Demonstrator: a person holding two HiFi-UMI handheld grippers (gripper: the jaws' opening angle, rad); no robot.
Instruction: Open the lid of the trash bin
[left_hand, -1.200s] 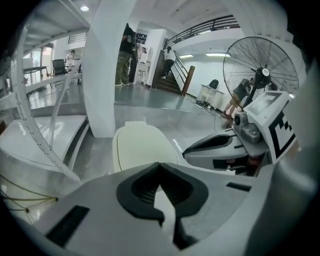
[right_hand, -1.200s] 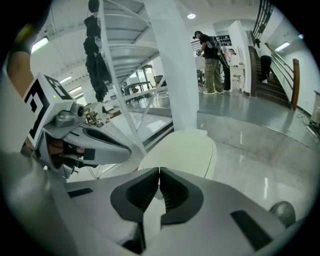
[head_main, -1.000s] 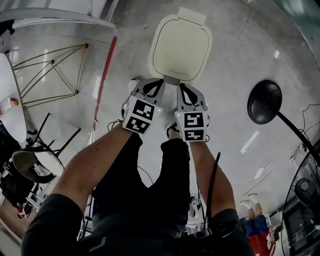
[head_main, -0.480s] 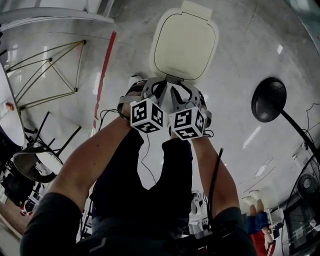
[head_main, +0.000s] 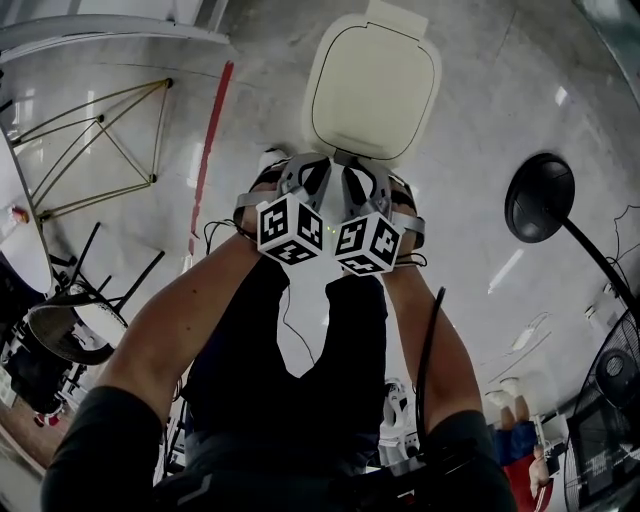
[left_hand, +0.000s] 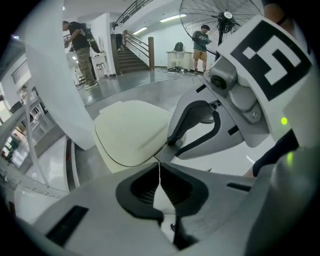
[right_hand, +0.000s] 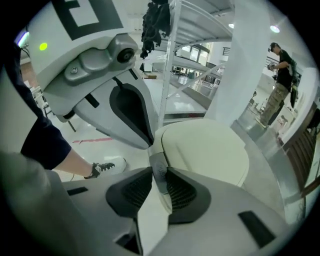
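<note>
- The right hand-held gripper (right_hand: 161, 181) is clamped on the grey front tab (right_hand: 156, 161) of the cream plastic trash-bin lid (head_main: 372, 92).
- The left hand-held gripper (left_hand: 159, 172) has its jaws pressed together, just beside it.

The floor (head_main: 480, 110) is smooth grey concrete with a glossy sheen. A cream trash bin (head_main: 372, 90) stands on it at twelve o'clock, with a white shoe (head_main: 268, 162) just beside the bin's near corner. A red line (head_main: 211, 150) runs at eleven o'clock, a wire frame (head_main: 100, 121) stands at ten, and a black round base (head_main: 540, 198) sits at three.
</note>
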